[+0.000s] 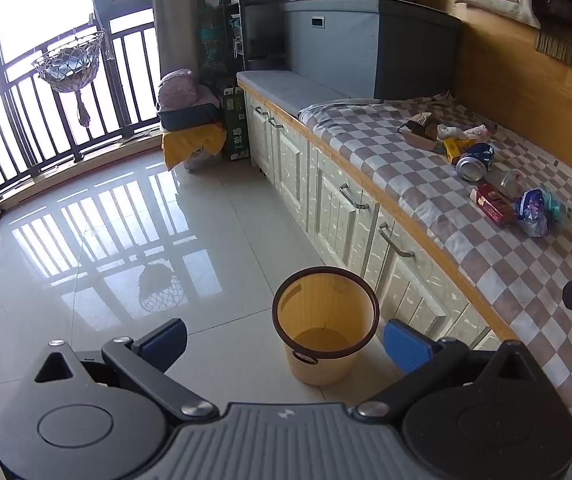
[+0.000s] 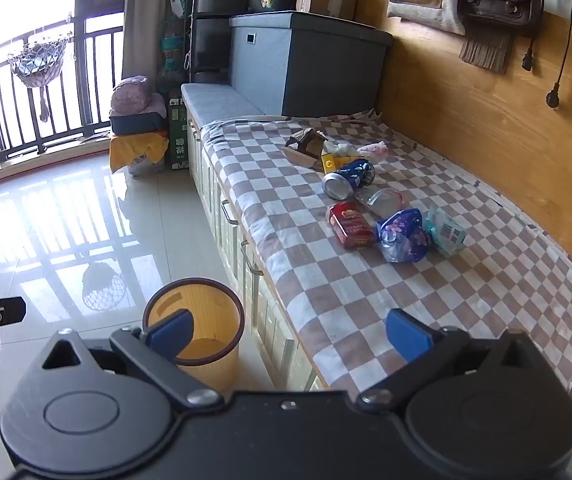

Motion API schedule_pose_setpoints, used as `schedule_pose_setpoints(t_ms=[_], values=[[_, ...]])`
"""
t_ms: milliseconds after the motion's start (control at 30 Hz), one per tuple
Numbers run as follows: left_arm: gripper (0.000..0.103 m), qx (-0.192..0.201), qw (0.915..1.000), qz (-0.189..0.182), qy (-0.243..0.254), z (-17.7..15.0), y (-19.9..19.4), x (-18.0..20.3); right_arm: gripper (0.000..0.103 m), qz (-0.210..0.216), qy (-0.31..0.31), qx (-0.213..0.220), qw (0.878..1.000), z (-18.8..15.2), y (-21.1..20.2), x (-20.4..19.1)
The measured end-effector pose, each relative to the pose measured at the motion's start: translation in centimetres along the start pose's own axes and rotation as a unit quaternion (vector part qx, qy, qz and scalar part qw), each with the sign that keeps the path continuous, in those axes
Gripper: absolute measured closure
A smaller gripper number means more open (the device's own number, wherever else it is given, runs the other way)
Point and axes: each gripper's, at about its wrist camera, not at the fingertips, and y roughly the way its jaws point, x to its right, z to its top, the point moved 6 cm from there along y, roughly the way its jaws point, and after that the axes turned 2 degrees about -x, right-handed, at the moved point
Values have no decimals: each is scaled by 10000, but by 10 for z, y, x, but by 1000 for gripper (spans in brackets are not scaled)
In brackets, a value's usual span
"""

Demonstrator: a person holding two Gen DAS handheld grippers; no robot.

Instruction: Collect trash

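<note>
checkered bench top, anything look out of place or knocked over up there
Yes. A blue can lies tipped on its side, open end facing the room. Around it, litter is strewn on the checkered cloth: a red box, a crumpled blue wrapper and a torn cardboard tray. The bin on the floor looks empty.

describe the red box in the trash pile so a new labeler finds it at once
Start at the checkered cloth covering the long bench against the wooden wall; a line of litter runs along it. The red box lies flat near the closer end of that line, just in front of the crushed blue can and beside the crumpled blue-purple bag. It is the only red, rectangular piece there.
</note>
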Motion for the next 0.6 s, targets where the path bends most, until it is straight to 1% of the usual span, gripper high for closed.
schedule_pose_setpoints(t_ms=[600], values=[[0, 5, 10000, -8, -6, 0, 0, 0, 0, -5, -3, 4, 10000, 0, -2, 0]])
